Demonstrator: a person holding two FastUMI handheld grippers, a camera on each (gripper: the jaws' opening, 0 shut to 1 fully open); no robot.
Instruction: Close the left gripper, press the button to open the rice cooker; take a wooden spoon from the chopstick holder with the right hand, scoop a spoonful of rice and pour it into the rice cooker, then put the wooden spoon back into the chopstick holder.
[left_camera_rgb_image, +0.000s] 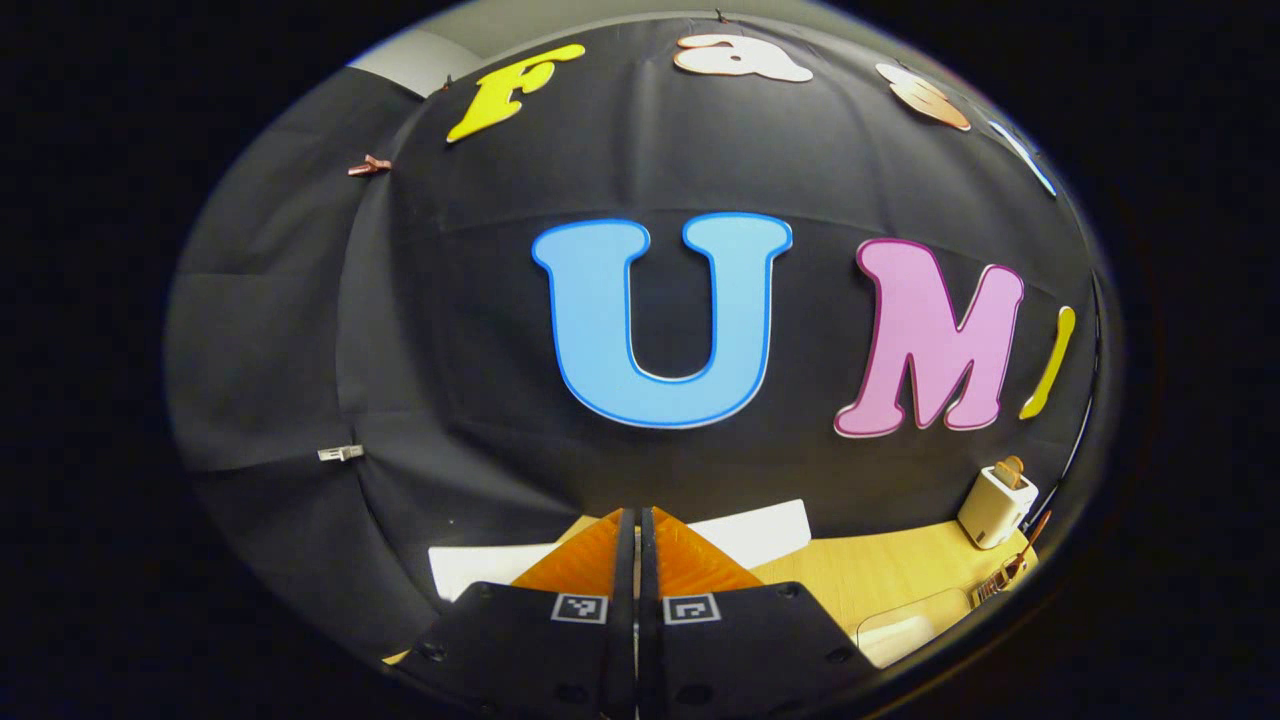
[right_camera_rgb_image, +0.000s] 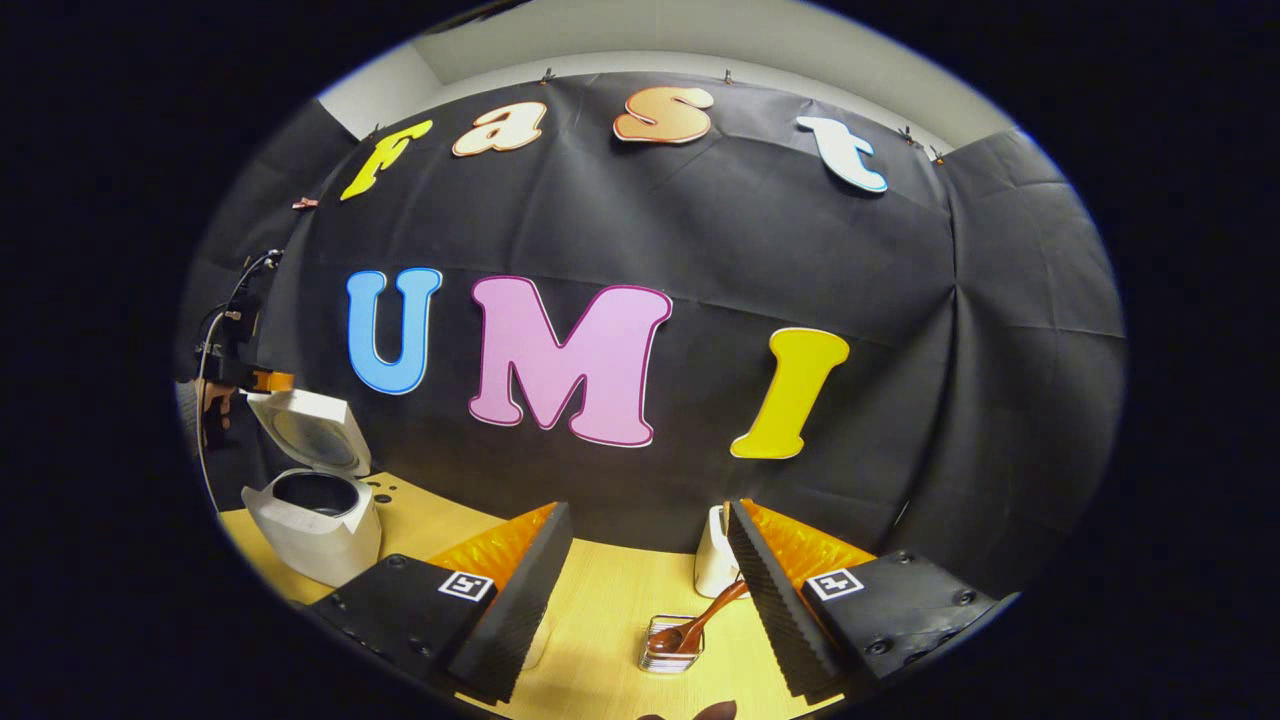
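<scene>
In the right gripper view the white rice cooker (right_camera_rgb_image: 310, 520) stands at the far left of the wooden table with its lid (right_camera_rgb_image: 312, 428) raised and its dark pot showing. My left gripper (right_camera_rgb_image: 268, 381) hovers just above that lid, held by a hand. In the left gripper view its orange fingers (left_camera_rgb_image: 637, 512) are shut with nothing between them, and the white lid (left_camera_rgb_image: 760, 530) lies right behind them. My right gripper (right_camera_rgb_image: 648, 510) is open and holds nothing. Ahead of it, a dark wooden spoon (right_camera_rgb_image: 695, 626) leans in a small metal holder (right_camera_rgb_image: 670, 648).
A white toaster-like box (right_camera_rgb_image: 713, 556) stands behind the holder, partly hidden by my right finger; the left gripper view shows it (left_camera_rgb_image: 997, 505) at the far right. A pale translucent container (left_camera_rgb_image: 900, 630) sits near the table edge. Another dark spoon tip (right_camera_rgb_image: 700, 711) shows at the bottom.
</scene>
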